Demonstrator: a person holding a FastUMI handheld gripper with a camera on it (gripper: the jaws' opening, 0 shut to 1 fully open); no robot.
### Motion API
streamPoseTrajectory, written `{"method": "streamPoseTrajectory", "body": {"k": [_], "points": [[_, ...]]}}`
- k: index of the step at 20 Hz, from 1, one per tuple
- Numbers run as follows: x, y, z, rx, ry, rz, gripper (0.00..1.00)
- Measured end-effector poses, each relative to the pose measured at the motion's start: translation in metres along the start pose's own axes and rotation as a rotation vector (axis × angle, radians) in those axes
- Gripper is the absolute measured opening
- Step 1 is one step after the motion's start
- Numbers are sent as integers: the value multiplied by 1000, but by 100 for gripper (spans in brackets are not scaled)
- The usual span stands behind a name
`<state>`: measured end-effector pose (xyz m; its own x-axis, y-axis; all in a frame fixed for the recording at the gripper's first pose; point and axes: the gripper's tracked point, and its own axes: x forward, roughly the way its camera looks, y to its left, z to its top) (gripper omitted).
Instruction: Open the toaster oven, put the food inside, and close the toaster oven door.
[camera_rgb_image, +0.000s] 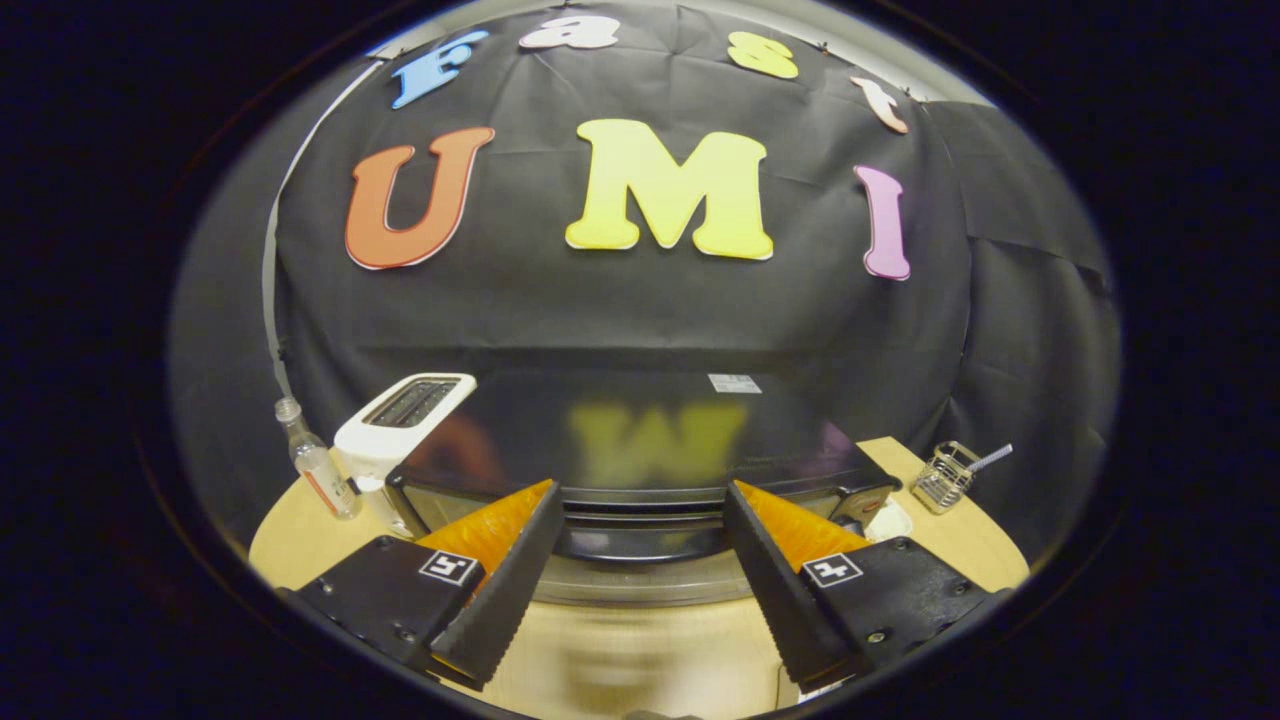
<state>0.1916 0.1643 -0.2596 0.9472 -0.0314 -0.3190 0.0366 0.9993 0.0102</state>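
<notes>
The hand-held gripper (640, 520) has two black ridged fingers (505, 590), orange wedge backs, screwed black blocks carrying square white markers at five and seven o'clock.

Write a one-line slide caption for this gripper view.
Open fingers hover apart before the black toaster oven, white toaster beside it.

Dim booth; toaster oven (640, 430) top glossy with reflections; edges fisheye-bent

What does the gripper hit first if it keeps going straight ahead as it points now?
Most likely the toaster oven: the open gripper has a finger on each side of the handle bar at the oven's upper front edge. Depth is unclear; it may already be touching.
</notes>
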Motion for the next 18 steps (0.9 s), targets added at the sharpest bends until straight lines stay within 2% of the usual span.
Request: {"method": "streamPoseTrajectory", "body": {"k": [6, 13, 18], "points": [[-32, 1, -22, 30, 31, 18, 100], [-76, -3, -81, 22, 156, 60, 100], [-89, -5, -109, 5, 197, 64, 100]]}}
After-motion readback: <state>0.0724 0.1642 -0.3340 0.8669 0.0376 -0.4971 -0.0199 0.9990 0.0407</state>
